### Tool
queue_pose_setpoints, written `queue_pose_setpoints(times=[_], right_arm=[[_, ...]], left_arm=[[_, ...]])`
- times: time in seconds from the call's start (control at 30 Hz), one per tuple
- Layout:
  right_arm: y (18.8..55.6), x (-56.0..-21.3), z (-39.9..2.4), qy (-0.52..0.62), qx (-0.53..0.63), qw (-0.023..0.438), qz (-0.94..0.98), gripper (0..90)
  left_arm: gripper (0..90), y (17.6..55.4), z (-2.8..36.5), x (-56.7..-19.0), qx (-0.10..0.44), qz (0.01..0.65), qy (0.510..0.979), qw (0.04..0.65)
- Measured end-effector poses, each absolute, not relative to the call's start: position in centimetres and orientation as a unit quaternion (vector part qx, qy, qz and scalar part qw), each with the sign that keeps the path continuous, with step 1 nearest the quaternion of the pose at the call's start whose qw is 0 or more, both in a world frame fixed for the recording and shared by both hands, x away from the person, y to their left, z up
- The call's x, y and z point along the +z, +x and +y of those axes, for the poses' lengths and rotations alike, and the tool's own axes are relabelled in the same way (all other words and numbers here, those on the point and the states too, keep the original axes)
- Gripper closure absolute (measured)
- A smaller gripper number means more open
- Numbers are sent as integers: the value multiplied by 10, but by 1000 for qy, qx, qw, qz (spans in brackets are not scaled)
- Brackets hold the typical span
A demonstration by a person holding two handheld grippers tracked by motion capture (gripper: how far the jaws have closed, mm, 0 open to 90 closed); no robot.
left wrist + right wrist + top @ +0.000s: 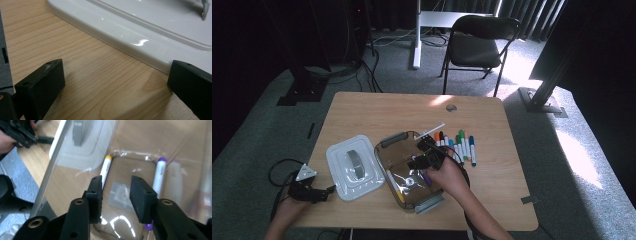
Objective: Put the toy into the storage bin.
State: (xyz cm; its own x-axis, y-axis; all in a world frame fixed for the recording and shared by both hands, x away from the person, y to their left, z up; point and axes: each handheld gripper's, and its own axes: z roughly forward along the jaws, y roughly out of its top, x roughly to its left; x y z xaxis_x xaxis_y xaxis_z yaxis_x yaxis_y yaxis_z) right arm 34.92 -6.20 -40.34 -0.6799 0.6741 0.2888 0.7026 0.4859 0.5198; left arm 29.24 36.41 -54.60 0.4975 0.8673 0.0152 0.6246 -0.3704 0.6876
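Right gripper (115, 195), jaws parted and empty, hangs over the clear box (398, 142) holding a purple marker (160, 175), while the left gripper (112, 85), spread, rests near the lid (140, 30)

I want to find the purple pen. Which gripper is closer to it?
The right one. The right gripper is over the clear box, just beside the purple pen. The left gripper is far off, by the white lid.
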Motion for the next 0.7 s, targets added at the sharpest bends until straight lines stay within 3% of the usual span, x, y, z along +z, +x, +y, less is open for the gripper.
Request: queue_pose_setpoints(times=[0.7], right_arm=[[363, -395, -146, -490, -359, -32, -794, 392]], left_arm=[[17, 292, 364, -546, 191, 463, 806, 316]])
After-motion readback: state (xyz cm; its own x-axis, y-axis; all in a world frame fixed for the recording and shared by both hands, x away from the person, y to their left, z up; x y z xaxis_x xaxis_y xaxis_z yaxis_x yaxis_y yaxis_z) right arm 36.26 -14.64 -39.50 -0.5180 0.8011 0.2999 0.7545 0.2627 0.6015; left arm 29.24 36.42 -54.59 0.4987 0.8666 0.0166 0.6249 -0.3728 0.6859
